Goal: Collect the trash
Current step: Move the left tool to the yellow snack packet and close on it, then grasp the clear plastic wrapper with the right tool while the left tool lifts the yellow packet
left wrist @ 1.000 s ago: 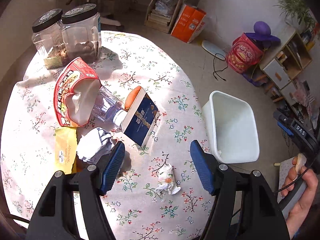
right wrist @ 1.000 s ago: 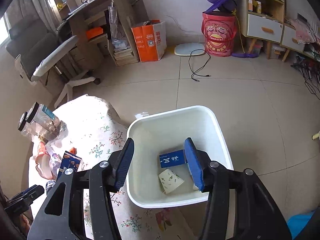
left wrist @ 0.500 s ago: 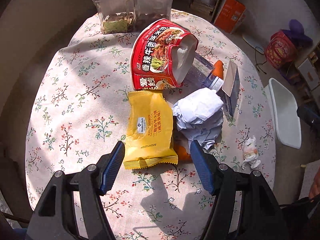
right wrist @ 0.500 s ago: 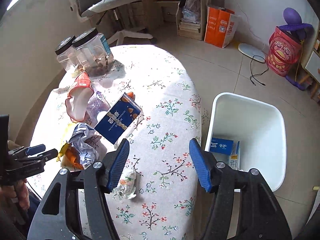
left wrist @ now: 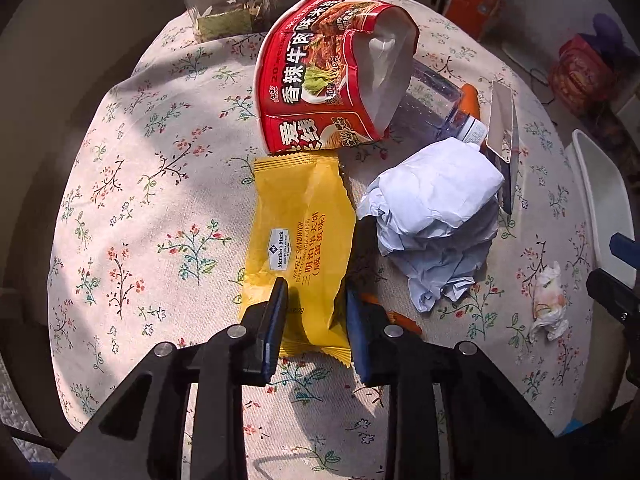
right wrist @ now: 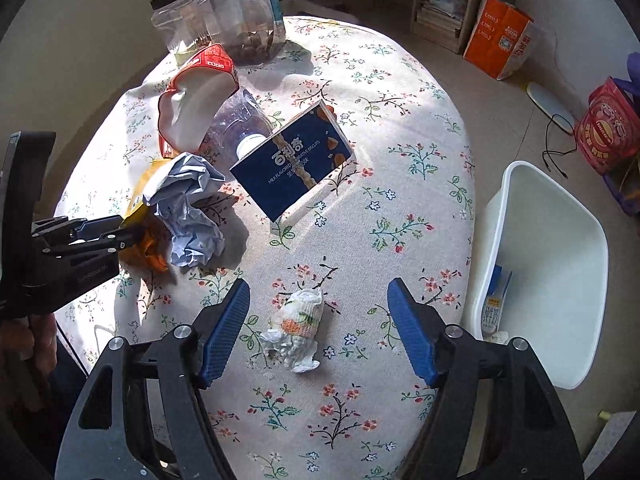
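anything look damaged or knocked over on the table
Yes. The red instant-noodle cup lies on its side, its rim crushed and torn open. The clear plastic bottle lies toppled behind it, and the dark blue biscuit box is propped at a tilt.

Sunlit floral tablecloth [right wrist: 392, 92] on a round table, pale tiled floor [right wrist: 560, 36], low bookshelf [right wrist: 440, 20] beyond.

Tablecloth [right wrist: 400, 92]: cream, printed with small red, blue and green floral sprigs. Wrapper [left wrist: 298, 240]: yellow with brown lettering. Noodle cup [left wrist: 316, 88]: red outside, white inside. Crumpled paper [left wrist: 436, 216]: pale blue-white. Box [right wrist: 292, 164]: navy with white lettering. Tissue [right wrist: 298, 328]: white, stained orange. Bin [right wrist: 556, 240]: white. Gripper pads [right wrist: 410, 332]: blue on black frames.
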A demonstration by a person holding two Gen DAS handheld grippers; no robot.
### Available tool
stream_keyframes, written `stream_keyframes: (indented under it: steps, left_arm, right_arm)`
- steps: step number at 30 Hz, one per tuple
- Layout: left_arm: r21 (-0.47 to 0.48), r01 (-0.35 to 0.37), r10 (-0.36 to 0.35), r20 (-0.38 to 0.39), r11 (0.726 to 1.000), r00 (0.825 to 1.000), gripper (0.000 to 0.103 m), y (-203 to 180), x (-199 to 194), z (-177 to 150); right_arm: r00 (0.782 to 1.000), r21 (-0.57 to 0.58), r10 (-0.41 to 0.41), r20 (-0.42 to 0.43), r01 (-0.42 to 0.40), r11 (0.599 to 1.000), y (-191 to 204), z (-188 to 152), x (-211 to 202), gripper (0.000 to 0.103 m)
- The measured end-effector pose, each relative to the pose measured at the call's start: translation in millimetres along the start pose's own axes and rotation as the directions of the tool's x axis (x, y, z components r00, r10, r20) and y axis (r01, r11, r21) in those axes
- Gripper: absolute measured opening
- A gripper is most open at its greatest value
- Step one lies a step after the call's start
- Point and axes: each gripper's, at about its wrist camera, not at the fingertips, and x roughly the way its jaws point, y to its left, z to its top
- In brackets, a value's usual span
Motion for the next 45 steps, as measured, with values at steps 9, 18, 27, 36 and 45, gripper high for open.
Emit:
stream_keyframes:
  steps: [9, 18, 27, 36, 45]
  left_arm:
    - [-0.092, 0.046, -0.042, 0.044, 0.995, 0.998, 0.011, 18, -24, -4]
    - [-0.156, 0.152, -0.13, 0.147, 0.976, 0.981, 0.009, 31, -62, 5]
    - [-0.138, 0.175, -0.148, 0.188, 0.975, 0.971, 0.009, 24, -77, 5]
    - [-0.086, 0.187, -0.165, 0.216, 0.979, 0.962, 0.009, 6, -90, 4]
    - [-0.011, 0.236, -0.226, 0.251, 0.972, 0.941, 0.009, -26, -109, 5]
  right_arm:
    - [0.997, -0.054, -0.013, -0.075, 0.009, 0.998, 15, -7, 16, 0.068]
    - [0.99, -0.091, -0.026, -0.137, 0.014, 0.996, 25, -11, 31, 0.053]
    - [0.993, -0.03, 0.052, -0.106, -0.055, 0.998, 20, -8, 17, 0.022]
    - [0.997, 0.025, 0.078, 0.018, -0.078, 0.997, 0, 2, -12, 0.021]
    - [0.989, 0.08, 0.091, 0.115, -0.1, 0.992, -24, 3, -41, 0.021]
